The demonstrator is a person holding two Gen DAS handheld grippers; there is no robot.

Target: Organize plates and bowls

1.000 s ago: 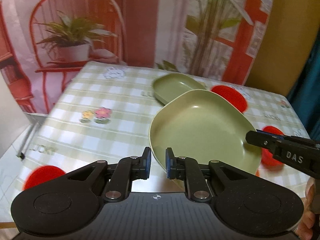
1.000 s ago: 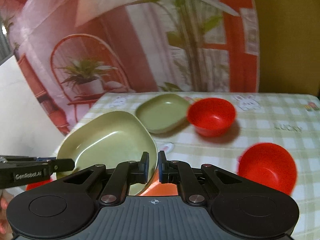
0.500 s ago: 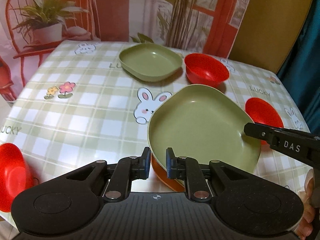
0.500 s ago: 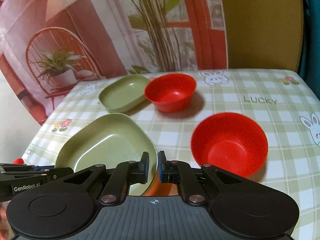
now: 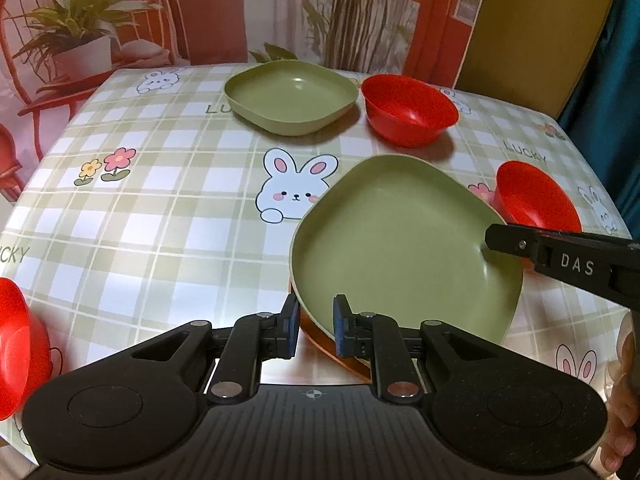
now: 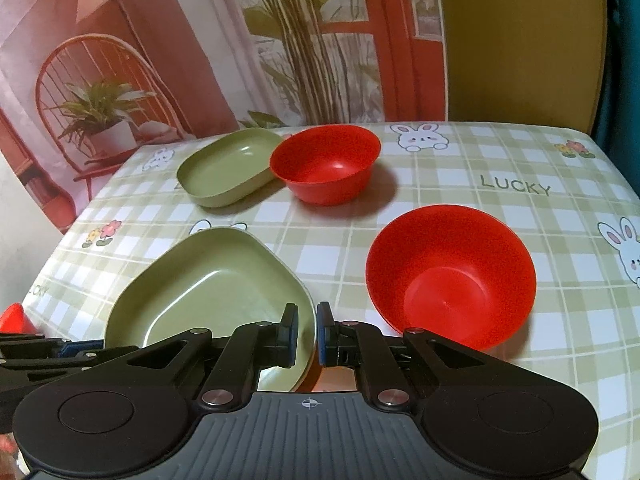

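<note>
At the near edge of the worktop (image 5: 168,184), the large green plate (image 5: 400,248) is gripped on opposite rims by left gripper (image 5: 313,326) and right gripper (image 6: 307,334) fingers; beyond it sit a smaller green plate (image 5: 290,98) and red bowl (image 5: 408,110).

Home dining table (image 5: 168,216), bunny tablecloth (image 6: 500,216)

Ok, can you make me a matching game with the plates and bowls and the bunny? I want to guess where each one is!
Things:
1. large green plate
2. small green plate
3. near red bowl
4. bunny drawing

Places:
A. printed on the tablecloth
B. pinched at its rim by the left claw and right claw
C. standing alone, just ahead of the right claw
D. far back, beside the far red bowl

Pairs: 1-B, 2-D, 3-C, 4-A
</note>
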